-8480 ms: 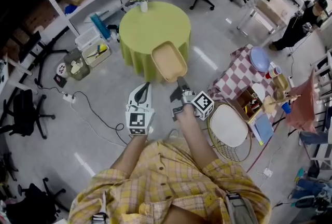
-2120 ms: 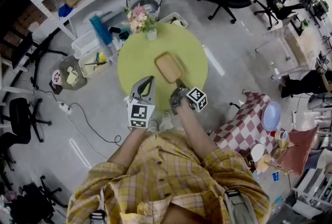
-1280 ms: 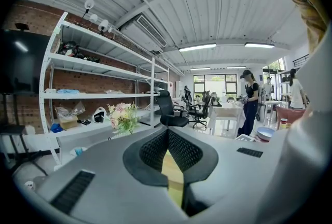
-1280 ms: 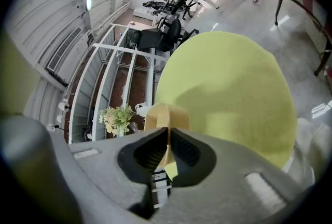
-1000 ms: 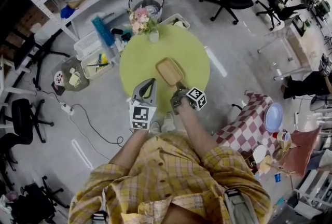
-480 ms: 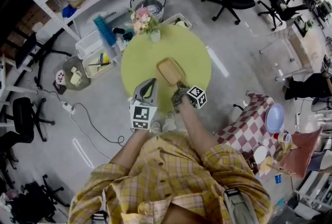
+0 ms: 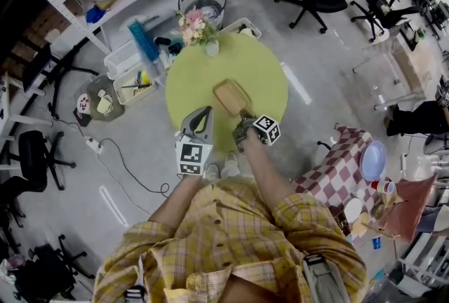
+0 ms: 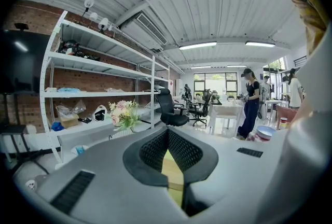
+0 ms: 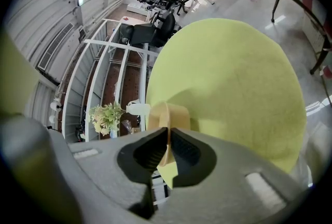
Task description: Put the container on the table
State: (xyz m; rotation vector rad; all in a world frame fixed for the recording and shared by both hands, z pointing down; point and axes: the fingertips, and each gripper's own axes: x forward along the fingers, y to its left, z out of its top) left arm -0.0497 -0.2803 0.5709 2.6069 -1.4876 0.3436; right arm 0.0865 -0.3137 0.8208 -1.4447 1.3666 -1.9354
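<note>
Right tool pinches the near rim of the container (probably light, stiff, apt to tilt); left tool pressed together.

Left arm: bare forearm reaches up from the lower centre of the frame, out of a yellow checked sleeve.
Left gripper: mid-frame, jaws together, nothing between them.
Right arm: forearm stretched up alongside, to the right.
Right gripper: just right of centre, jaws pinched on the container's near rim.
</note>
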